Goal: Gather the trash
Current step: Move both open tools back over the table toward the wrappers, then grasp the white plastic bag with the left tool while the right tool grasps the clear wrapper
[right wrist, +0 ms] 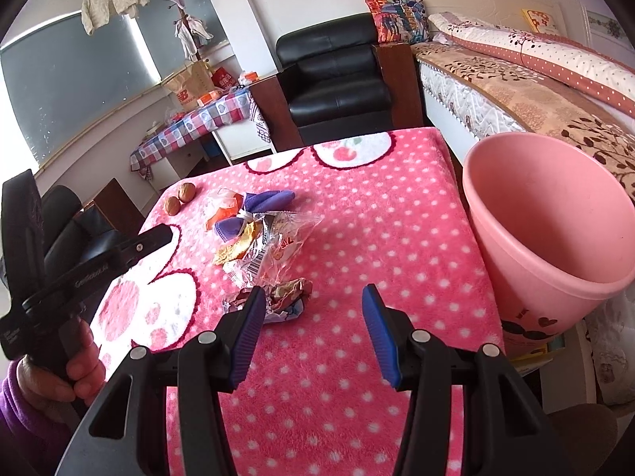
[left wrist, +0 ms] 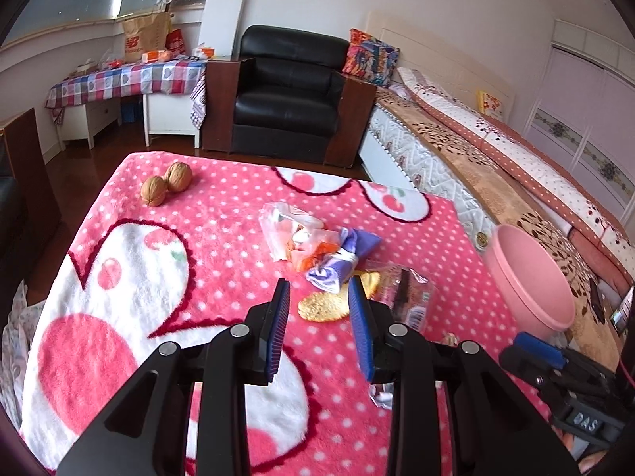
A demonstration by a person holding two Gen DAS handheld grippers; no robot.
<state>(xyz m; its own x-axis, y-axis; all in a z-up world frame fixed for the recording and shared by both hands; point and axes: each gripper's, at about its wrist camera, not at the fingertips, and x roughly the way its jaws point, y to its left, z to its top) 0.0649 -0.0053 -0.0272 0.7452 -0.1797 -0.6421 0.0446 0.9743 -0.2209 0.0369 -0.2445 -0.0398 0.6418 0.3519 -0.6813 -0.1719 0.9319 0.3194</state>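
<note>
A: Grippers?
B: Left gripper (left wrist: 318, 291) and right gripper (right wrist: 313, 297) both spread apart, holding nothing, above the pink blanket (right wrist: 357, 214).
A: Trash?
B: Crumpled wrapper (right wrist: 283, 297) nearest, wrapper pile (right wrist: 258, 230) mid-table, walnuts (right wrist: 180, 198) beyond. Pink bin (right wrist: 555, 238) at the right edge.

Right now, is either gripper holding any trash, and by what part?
Nothing is held. The left gripper and right gripper are both open, above the wrappers.

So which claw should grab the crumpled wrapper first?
Probably the right claw: it's open, and the crumpled wrapper lies right by its left fingertip, with the pink bin close beside. The left claw points at the cracker instead.
</note>
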